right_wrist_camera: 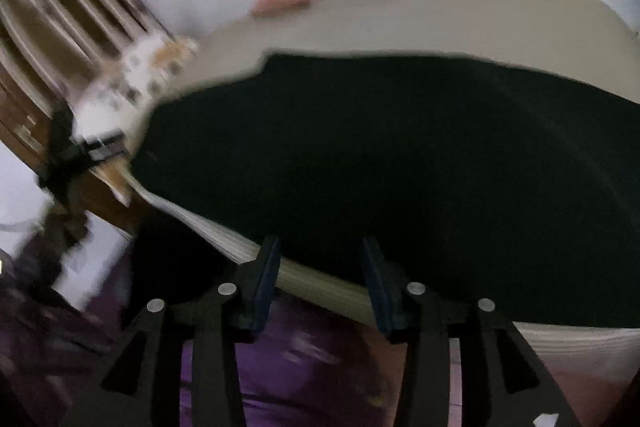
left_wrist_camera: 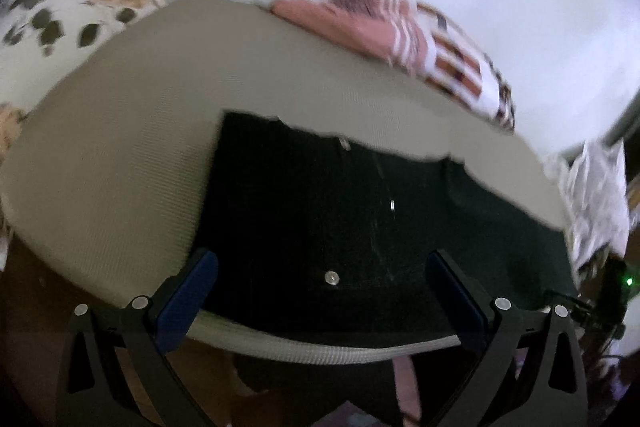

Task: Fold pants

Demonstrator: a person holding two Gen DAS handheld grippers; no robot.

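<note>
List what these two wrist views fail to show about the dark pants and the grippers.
- Dark pants on the beige mattress: left wrist view hides the near edge behind the fingers, so leg ends are unseen.
- Right wrist view: pants run past the right edge; motion blur hides seams.
- Left hand-held gripper and right hand-held gripper: open; contact with the cloth cannot be told.

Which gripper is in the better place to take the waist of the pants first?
Probably the left. The left gripper is open over the pants' waist, with button and zipper between its fingers. The right gripper faces only plain dark cloth.
</note>
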